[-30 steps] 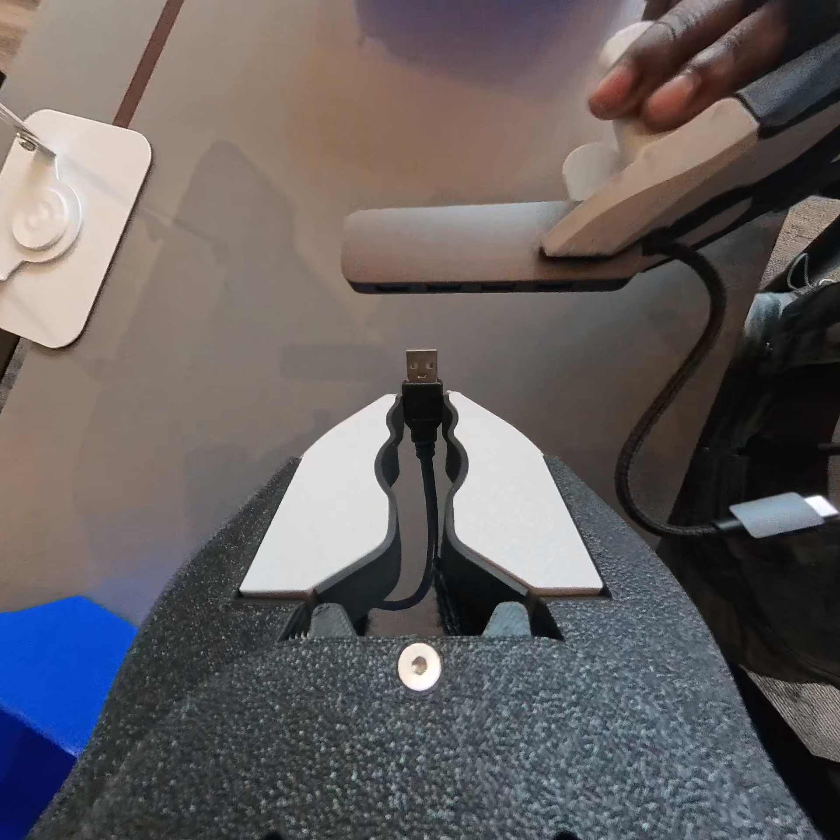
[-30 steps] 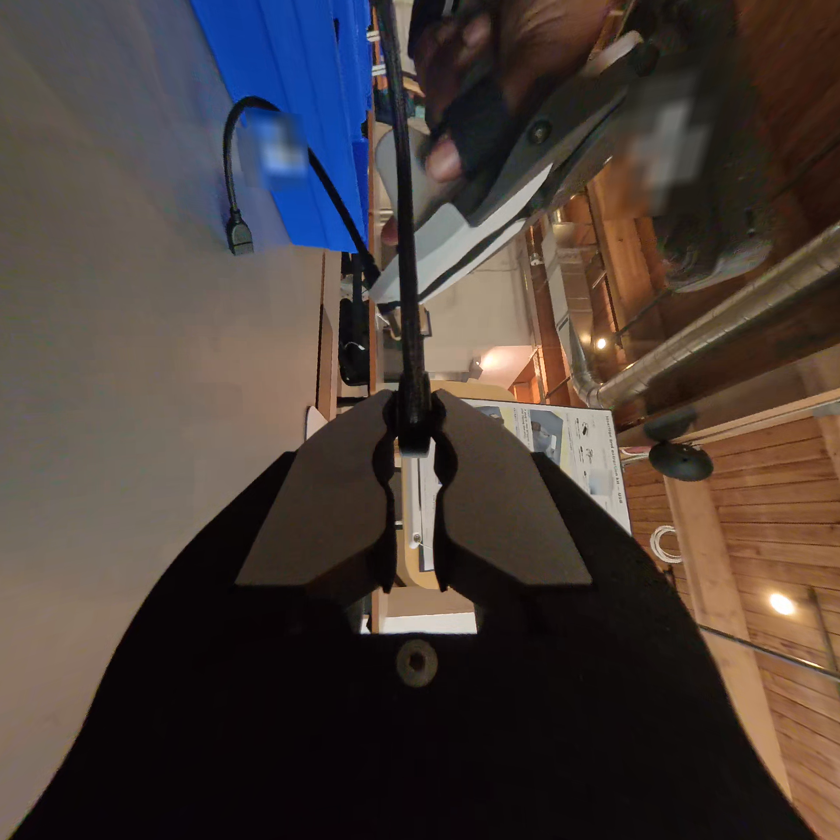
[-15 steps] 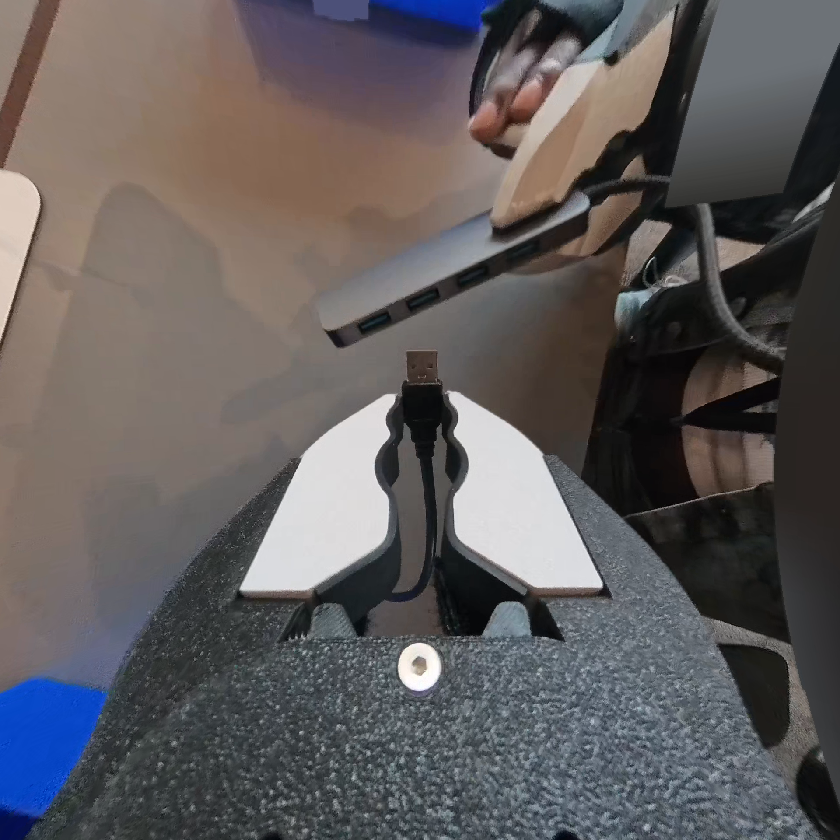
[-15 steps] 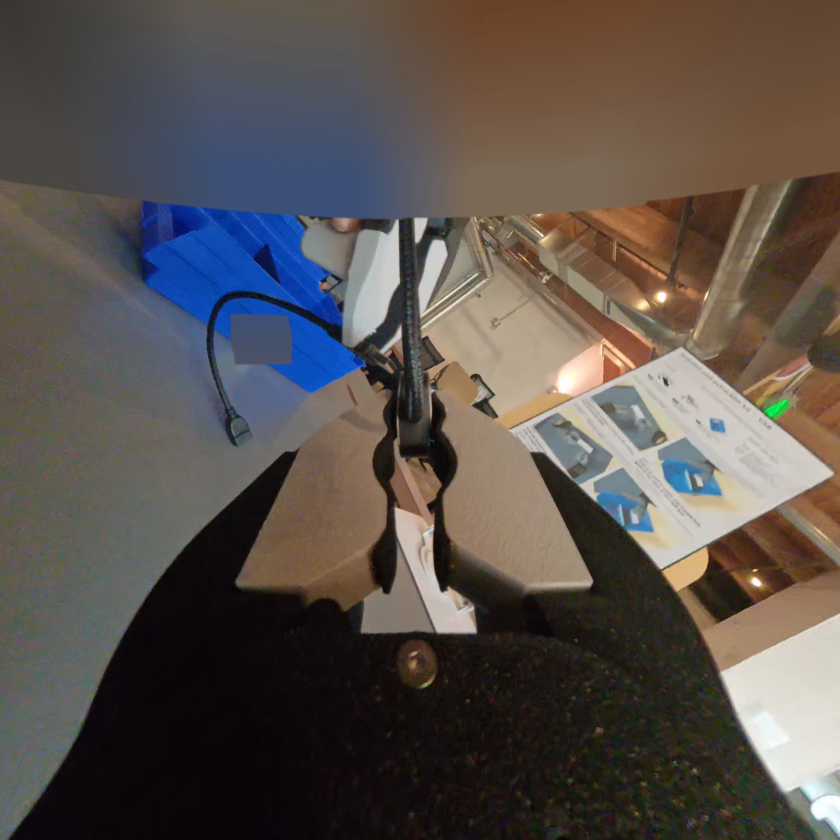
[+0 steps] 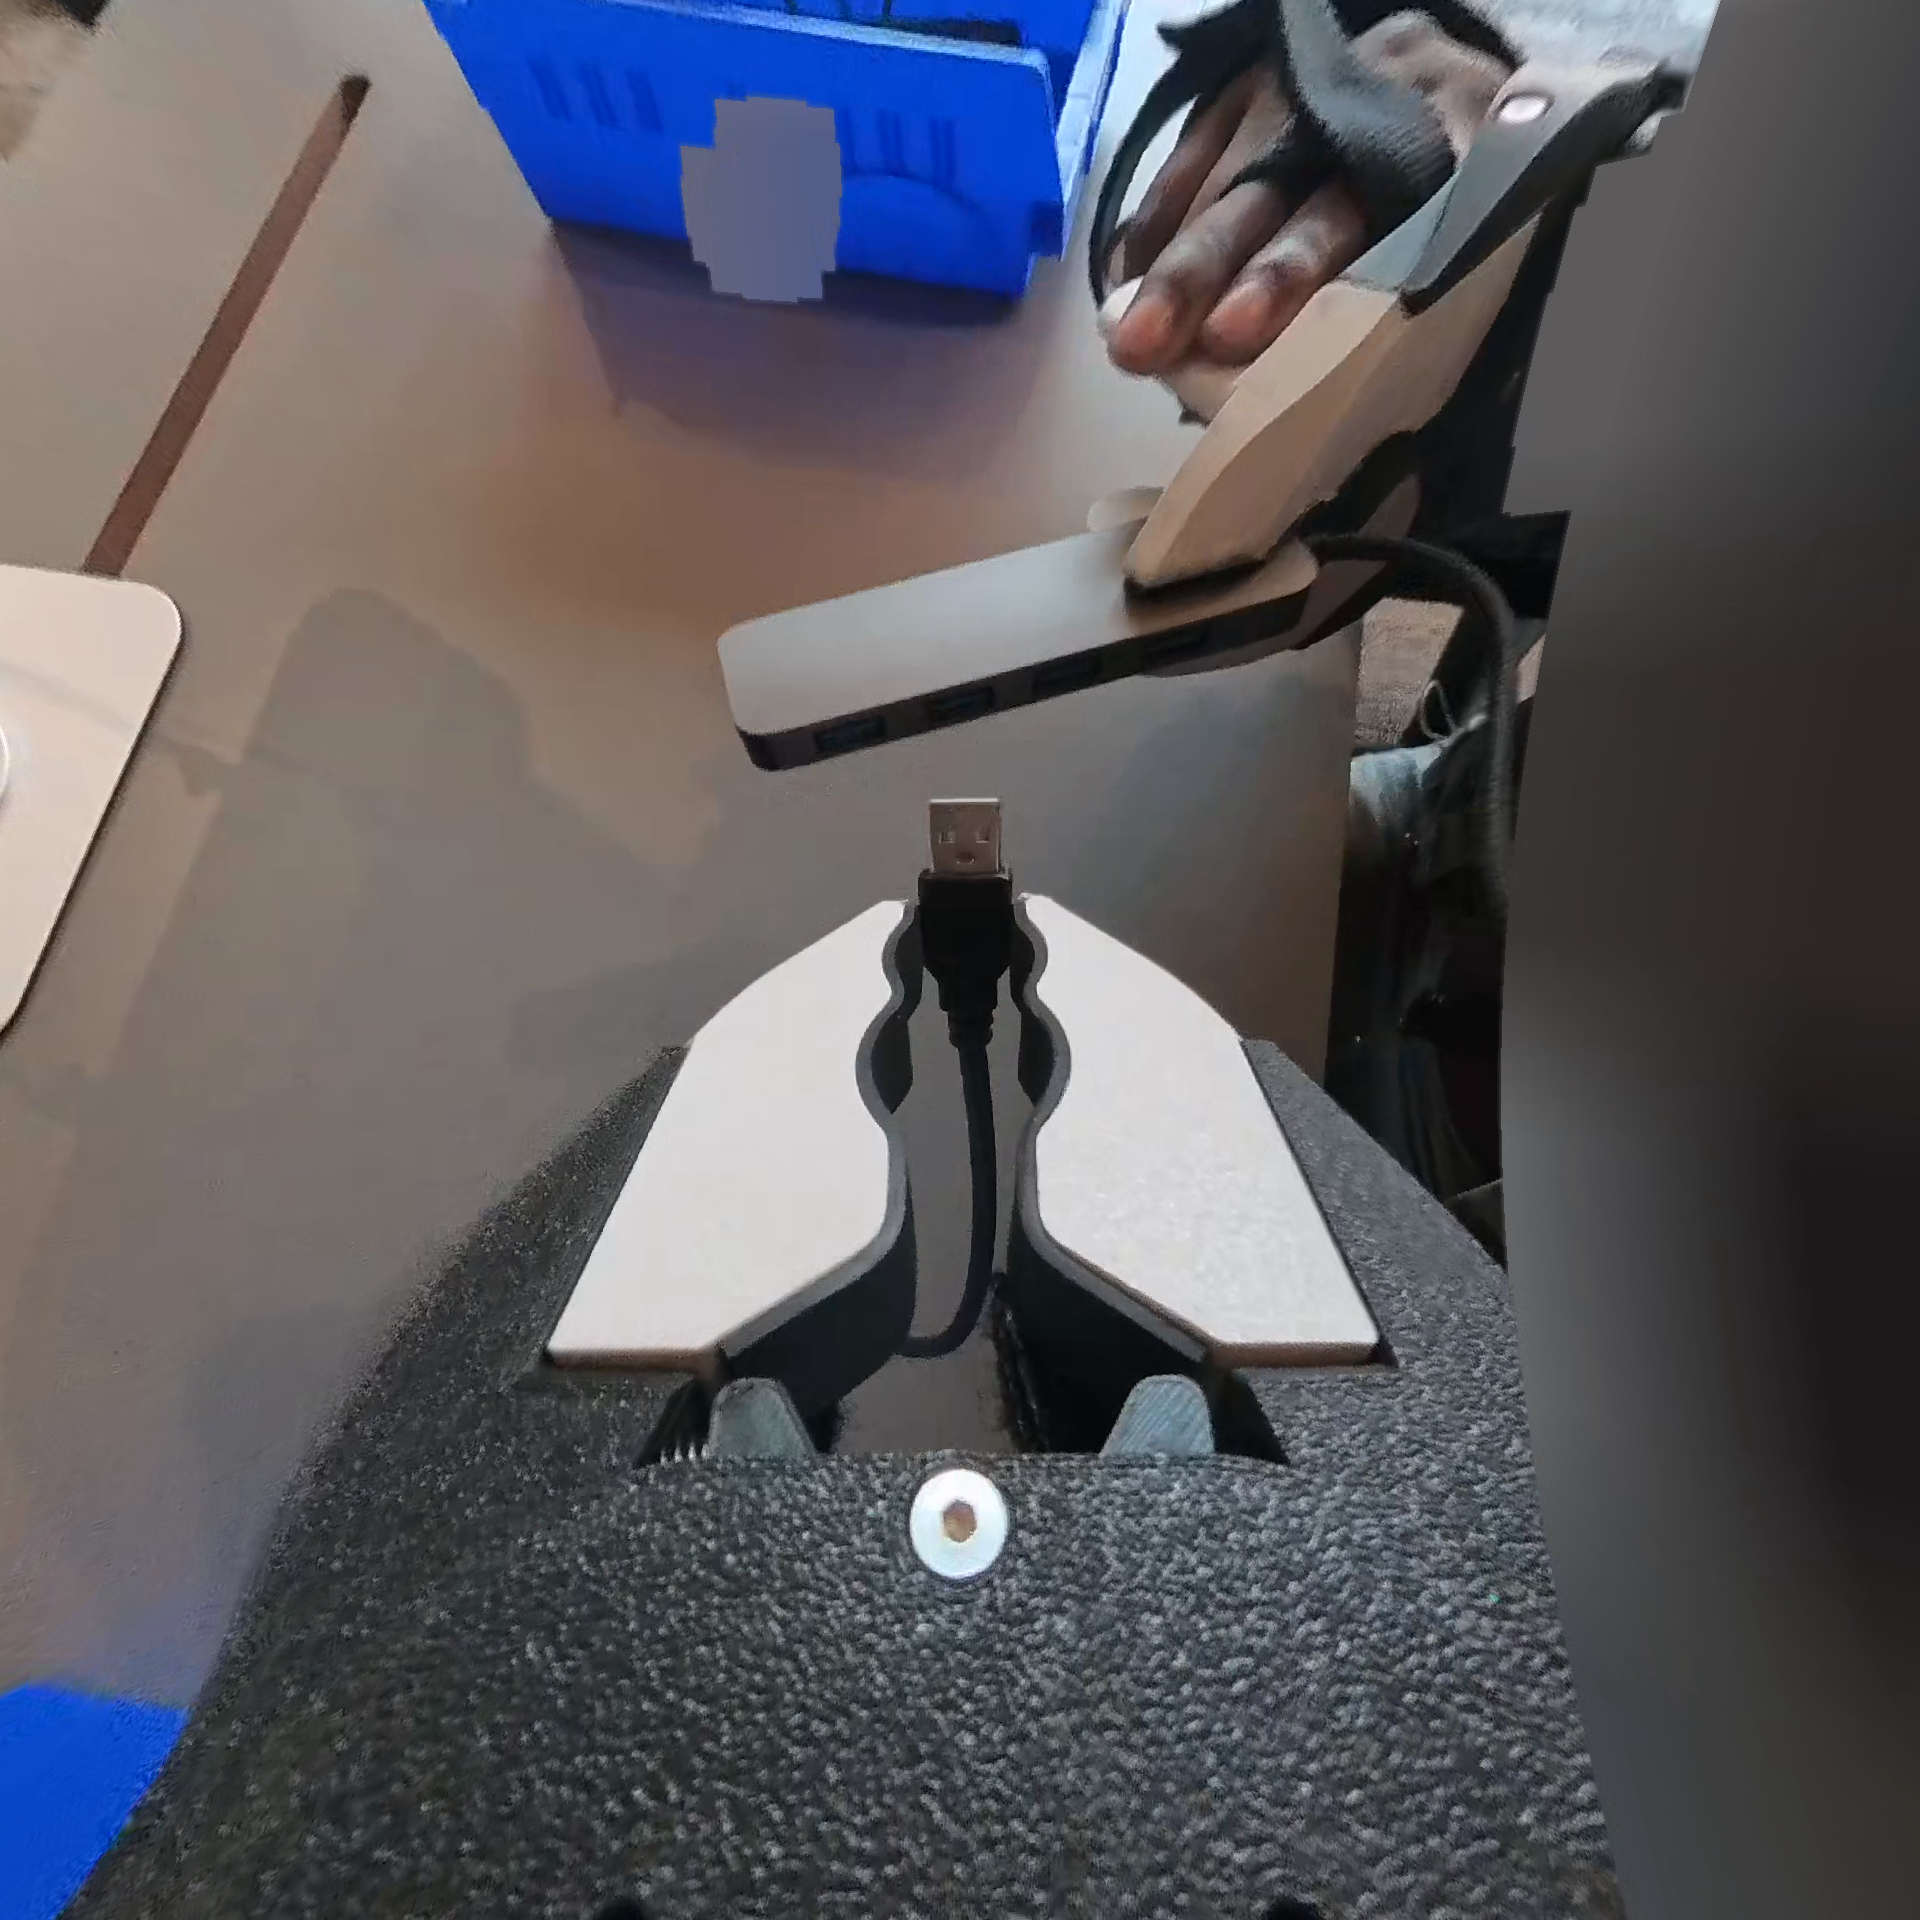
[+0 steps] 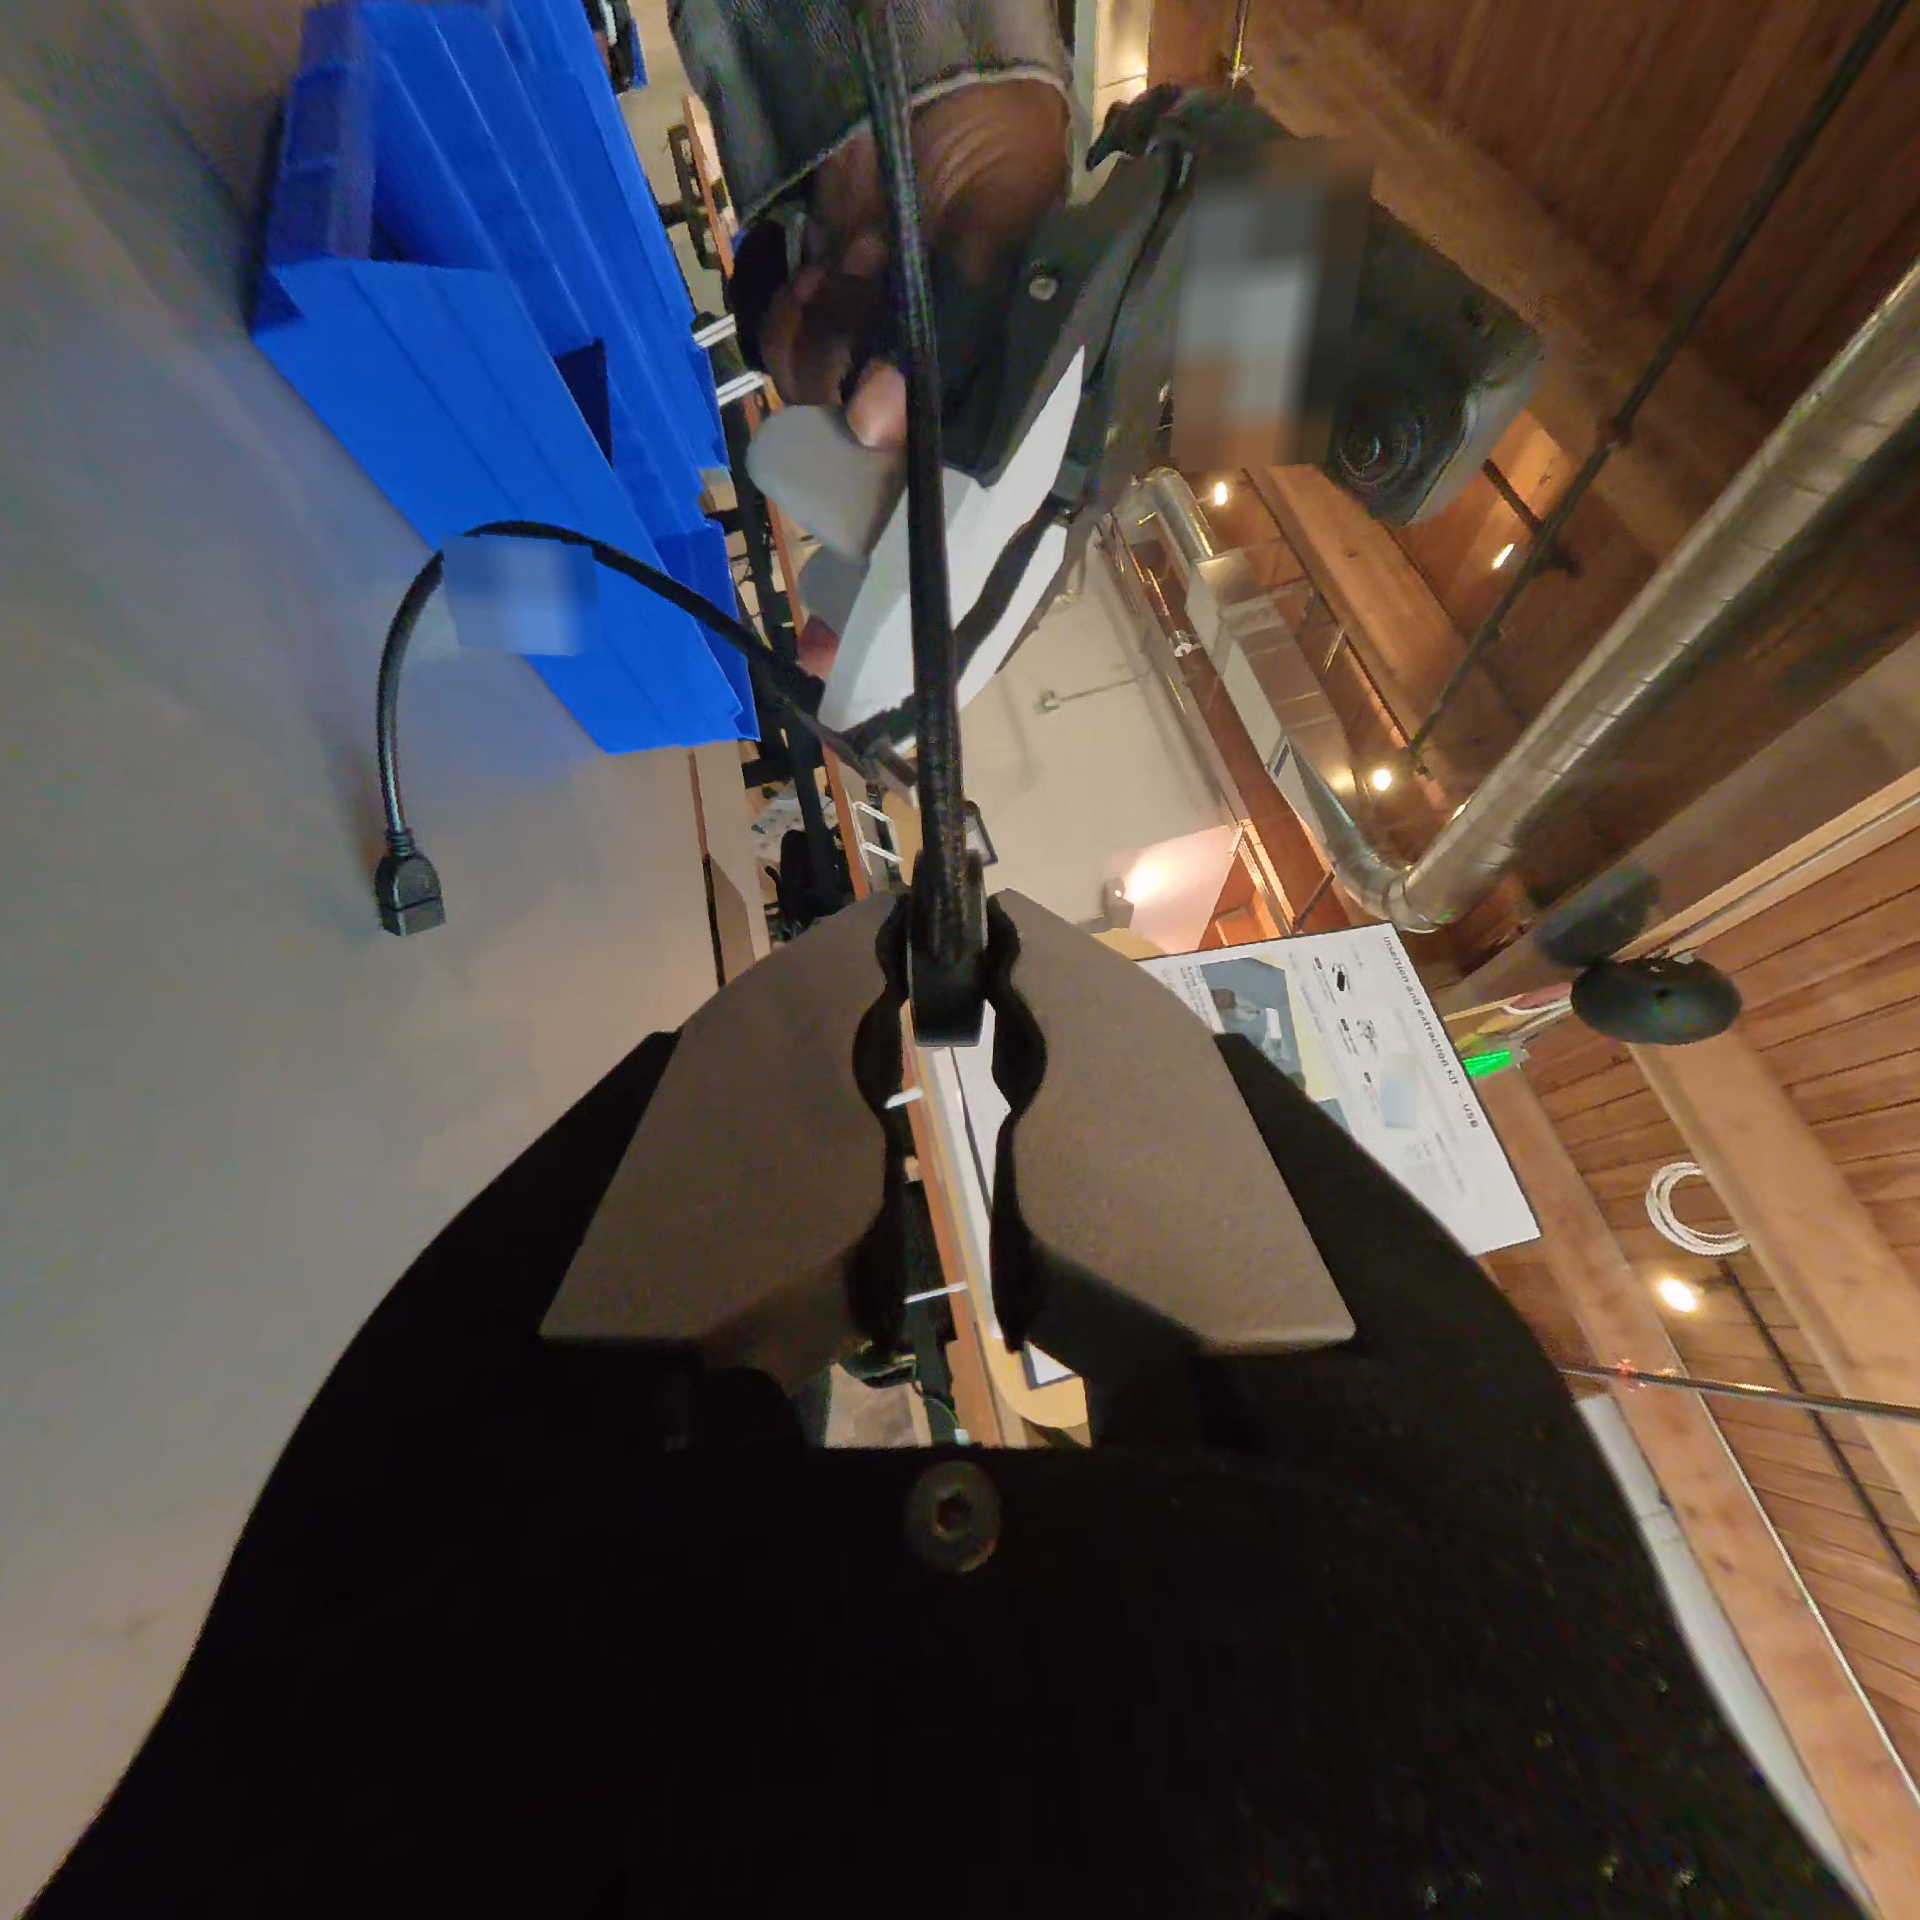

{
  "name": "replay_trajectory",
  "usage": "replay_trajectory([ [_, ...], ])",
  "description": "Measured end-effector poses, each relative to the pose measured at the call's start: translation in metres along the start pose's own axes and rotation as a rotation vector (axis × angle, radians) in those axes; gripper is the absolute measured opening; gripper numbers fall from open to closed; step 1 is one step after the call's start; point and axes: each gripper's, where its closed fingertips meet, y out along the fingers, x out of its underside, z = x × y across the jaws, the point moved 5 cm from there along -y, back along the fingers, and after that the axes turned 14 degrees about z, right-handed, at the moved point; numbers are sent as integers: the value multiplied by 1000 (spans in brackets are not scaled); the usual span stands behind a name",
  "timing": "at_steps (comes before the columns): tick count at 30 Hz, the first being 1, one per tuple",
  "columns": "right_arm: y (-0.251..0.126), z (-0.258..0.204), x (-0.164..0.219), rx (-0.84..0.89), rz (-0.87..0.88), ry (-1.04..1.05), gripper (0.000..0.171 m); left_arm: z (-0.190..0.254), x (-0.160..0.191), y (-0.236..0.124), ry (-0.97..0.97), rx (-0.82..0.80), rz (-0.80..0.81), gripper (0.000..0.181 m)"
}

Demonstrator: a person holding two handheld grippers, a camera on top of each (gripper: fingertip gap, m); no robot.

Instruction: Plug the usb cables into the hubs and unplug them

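Note:
My left gripper (image 5: 966, 920) is shut on a black USB plug (image 5: 966, 836), whose metal tip points forward out of the fingertips. A flat grey hub (image 5: 935, 644) hangs just beyond the plug, tilted, with its row of ports facing it and a small gap between them. My right gripper (image 6: 948, 971) is shut on the hub's cable end (image 6: 945, 997); it also shows in the left wrist view (image 5: 1226, 488), clamped on the hub's right end. The hub's braided cable (image 6: 925, 520) runs up from the right fingertips. The plug's cable trails to a loose black socket end (image 6: 410, 894) on the table.
A blue bin (image 5: 769, 135) stands on the grey table (image 5: 416, 623) behind the hub; it also shows in the right wrist view (image 6: 488, 364). A white plate (image 5: 62, 748) lies at the left. A person's hand (image 5: 1216, 260) holds the right gripper. A printed sheet (image 6: 1351, 1070) stands farther back. Left tips to right tips: about 6 cm.
The hub went from level to tilted, its ports now turned toward the plug. Both views swung, bringing the blue bin into the left wrist view. Both grippers kept their hold.

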Motion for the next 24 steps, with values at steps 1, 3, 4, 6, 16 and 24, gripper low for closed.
replay_trajectory([
  [1, 0, -1, 2, -2, 1, 5, 11, -1, 2, 1, -3, -11, -26, 16],
  [3, 0, -4, 5, -12, -6, -6, 12, -3, 5, 4, -9, -34, -86, 16],
  [4, 0, -5, 6, -21, -11, -13, 12, -4, 5, 5, -10, -48, -112, 16],
  [6, 1, -7, 7, -33, -13, -20, 12, -7, 6, 9, 1, -75, -155, 16],
  [16, 17, -28, 11, -259, -150, -325, 11, -15, 13, 24, 20, -150, -246, 16],
  [24, 20, -34, 11, -277, -148, -327, 11, -17, 18, 29, 30, -165, -281, 16],
])
